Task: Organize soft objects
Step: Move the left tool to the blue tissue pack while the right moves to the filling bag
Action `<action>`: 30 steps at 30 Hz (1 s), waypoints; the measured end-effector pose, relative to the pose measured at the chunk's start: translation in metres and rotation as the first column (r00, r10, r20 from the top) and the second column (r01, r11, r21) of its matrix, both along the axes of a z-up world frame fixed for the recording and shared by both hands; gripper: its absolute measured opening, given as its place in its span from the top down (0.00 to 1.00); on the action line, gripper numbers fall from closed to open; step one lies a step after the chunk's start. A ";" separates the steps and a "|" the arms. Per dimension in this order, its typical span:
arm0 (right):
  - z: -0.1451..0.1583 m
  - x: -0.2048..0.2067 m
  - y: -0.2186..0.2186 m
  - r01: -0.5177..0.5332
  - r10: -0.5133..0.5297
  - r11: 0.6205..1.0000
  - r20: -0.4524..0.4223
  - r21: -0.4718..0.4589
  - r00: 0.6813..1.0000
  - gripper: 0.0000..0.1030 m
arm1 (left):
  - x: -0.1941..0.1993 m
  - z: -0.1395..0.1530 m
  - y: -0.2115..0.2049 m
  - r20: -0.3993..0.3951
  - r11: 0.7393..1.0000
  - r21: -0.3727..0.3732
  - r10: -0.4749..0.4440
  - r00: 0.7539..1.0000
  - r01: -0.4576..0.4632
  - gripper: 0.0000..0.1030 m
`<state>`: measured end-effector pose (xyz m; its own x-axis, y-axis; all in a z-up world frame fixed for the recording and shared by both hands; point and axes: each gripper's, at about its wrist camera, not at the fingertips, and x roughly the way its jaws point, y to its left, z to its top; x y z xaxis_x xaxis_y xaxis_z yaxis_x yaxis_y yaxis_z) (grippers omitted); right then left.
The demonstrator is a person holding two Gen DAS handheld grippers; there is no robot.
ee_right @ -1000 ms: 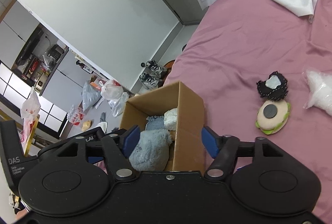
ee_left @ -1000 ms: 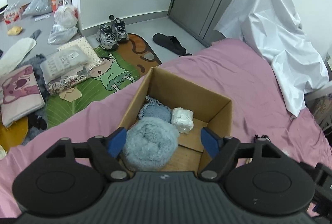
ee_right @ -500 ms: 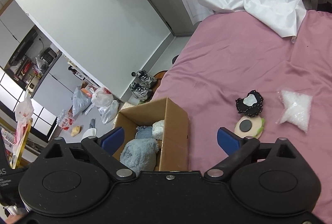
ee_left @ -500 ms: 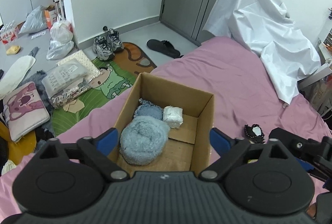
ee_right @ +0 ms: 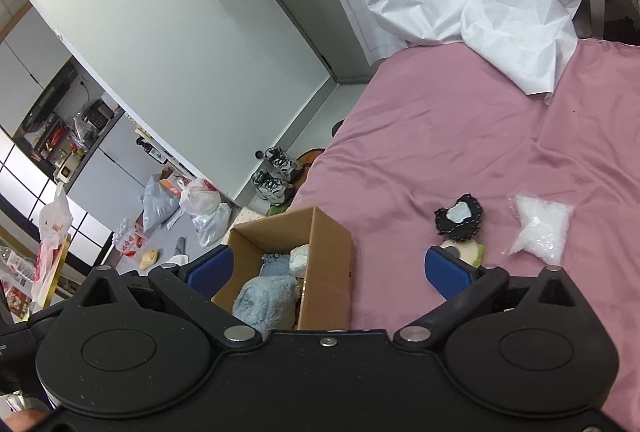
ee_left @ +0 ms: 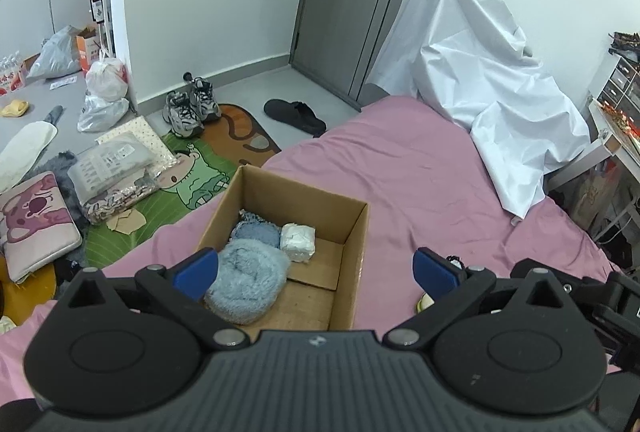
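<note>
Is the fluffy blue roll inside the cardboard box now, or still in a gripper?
Inside the box. The fluffy blue roll lies on the cardboard box floor beside a smaller blue roll and white bundle; no pads touch it.

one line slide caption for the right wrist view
Right gripper, jaws opening and empty, above a box of rolled towels on a pink bed.

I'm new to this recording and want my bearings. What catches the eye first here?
An open cardboard box sits on the pink bedsheet, holding a fluffy blue-grey bundle, a smaller blue cloth and a white bundle. To its right on the sheet lie a black lacy heart-shaped piece and a clear plastic bag. A crumpled white sheet drapes the far end.
</note>
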<state>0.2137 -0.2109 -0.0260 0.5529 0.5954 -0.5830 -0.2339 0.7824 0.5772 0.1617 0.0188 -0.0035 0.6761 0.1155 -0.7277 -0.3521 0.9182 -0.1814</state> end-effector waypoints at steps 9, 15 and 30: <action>0.014 -0.002 -0.036 0.000 0.000 1.000 0.023 0.002 1.000 0.00 | -0.005 0.012 -0.025 0.024 0.999 0.045 -0.024 0.999 0.022 0.00; 0.015 0.000 -0.063 0.038 -0.038 0.999 0.026 0.002 0.999 0.00 | -0.008 0.016 -0.039 0.034 0.999 0.022 -0.049 0.998 0.048 0.00; 0.003 0.008 -0.101 0.088 -0.089 0.996 -0.036 -0.016 0.995 0.00 | -0.006 0.016 -0.078 -0.010 0.996 0.012 -0.088 0.996 0.088 0.00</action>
